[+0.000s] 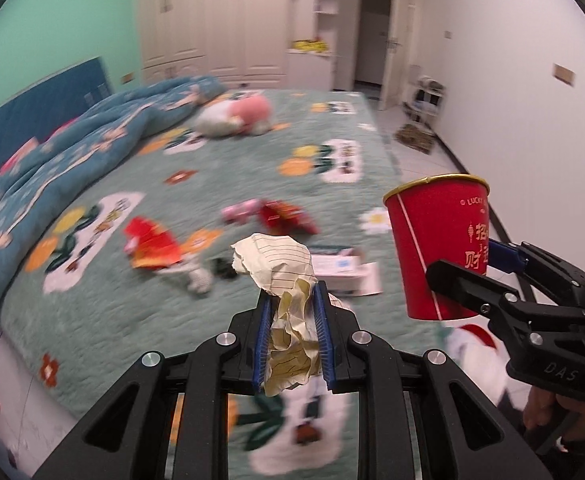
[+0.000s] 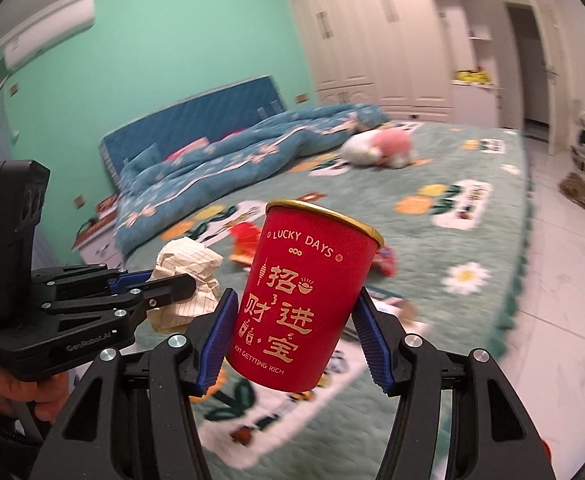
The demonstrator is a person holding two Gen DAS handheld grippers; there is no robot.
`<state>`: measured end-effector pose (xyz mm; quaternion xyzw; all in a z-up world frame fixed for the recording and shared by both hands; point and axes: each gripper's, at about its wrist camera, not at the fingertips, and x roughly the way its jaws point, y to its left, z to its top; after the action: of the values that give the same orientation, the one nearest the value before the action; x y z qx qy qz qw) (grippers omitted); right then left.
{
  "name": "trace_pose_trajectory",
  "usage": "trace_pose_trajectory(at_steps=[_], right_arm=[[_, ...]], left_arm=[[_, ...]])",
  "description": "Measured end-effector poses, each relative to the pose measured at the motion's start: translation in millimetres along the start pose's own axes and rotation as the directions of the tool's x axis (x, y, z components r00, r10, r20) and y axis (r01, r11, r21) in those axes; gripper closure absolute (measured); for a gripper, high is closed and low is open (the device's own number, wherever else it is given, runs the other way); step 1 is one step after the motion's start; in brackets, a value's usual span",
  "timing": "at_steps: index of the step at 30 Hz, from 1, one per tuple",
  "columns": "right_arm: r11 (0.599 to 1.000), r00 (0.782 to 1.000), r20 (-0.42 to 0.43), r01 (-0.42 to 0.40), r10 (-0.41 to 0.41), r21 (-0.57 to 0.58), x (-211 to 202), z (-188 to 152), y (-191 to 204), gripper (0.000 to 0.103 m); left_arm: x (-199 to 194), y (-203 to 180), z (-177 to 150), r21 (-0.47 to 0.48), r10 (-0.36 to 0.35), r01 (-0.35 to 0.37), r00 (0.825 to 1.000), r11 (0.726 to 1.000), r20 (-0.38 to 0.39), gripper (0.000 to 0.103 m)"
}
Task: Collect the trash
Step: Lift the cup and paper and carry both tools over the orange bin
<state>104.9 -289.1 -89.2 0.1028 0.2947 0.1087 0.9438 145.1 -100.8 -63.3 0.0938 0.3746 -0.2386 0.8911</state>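
Note:
My left gripper (image 1: 292, 300) is shut on a crumpled ball of lined cream paper (image 1: 280, 268), held above the bed; the right wrist view shows the same paper (image 2: 188, 264) in that gripper (image 2: 180, 280) at the left. My right gripper (image 2: 296, 300) is shut on a red paper cup (image 2: 304, 296) with a gold rim and gold lettering, upright and slightly tilted. That cup (image 1: 436, 240) also shows at the right of the left wrist view, in the right gripper (image 1: 468, 264). Red wrappers (image 1: 152, 244) (image 1: 288, 216) and a small white box (image 1: 344, 272) lie on the green bedspread (image 1: 252, 168).
A blue quilt (image 1: 72, 144) is bunched along the blue headboard (image 2: 196, 120). A pink and white plush toy (image 1: 236, 114) lies further up the bed. White wardrobes (image 2: 368, 40), a doorway (image 1: 372, 40), a small shelf (image 1: 426, 100) and tiled floor (image 2: 564, 280) lie beyond the bed.

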Motion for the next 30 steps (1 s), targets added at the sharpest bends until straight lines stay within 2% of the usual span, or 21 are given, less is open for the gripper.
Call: trace_pose_trajectory(at_steps=[6, 12, 20, 26, 30], right_arm=[[0.992, 0.993, 0.053, 0.100, -0.105, 0.078, -55.5, -13.2, -53.6, 0.045], [0.958, 0.968, 0.077, 0.220, -0.237, 0.182, -110.1, -35.6, -113.7, 0.045], [0.872, 0.913, 0.033, 0.377, -0.406, 0.312, -166.5, -76.0, -189.6, 0.045], [0.800, 0.871, -0.013, 0.457, -0.491, 0.390, -195.9, -107.7, -237.8, 0.045], [0.765, 0.854, -0.064, 0.494, -0.517, 0.414, -197.7, -127.7, -263.7, 0.044]], left_arm=[[11.3, -69.0, 16.8, 0.125, -0.091, 0.091, 0.996, 0.988, 0.000, 0.080], [32.0, -145.5, 28.5, 0.246, -0.207, 0.210, 0.978, 0.946, -0.038, 0.080], [65.1, -242.7, 24.6, 0.363, -0.342, 0.365, 0.931, 0.857, -0.129, 0.080], [94.5, -291.0, 13.8, 0.396, -0.392, 0.447, 0.894, 0.802, -0.216, 0.080], [117.3, -321.0, 2.3, 0.408, -0.408, 0.490, 0.871, 0.771, -0.274, 0.080]])
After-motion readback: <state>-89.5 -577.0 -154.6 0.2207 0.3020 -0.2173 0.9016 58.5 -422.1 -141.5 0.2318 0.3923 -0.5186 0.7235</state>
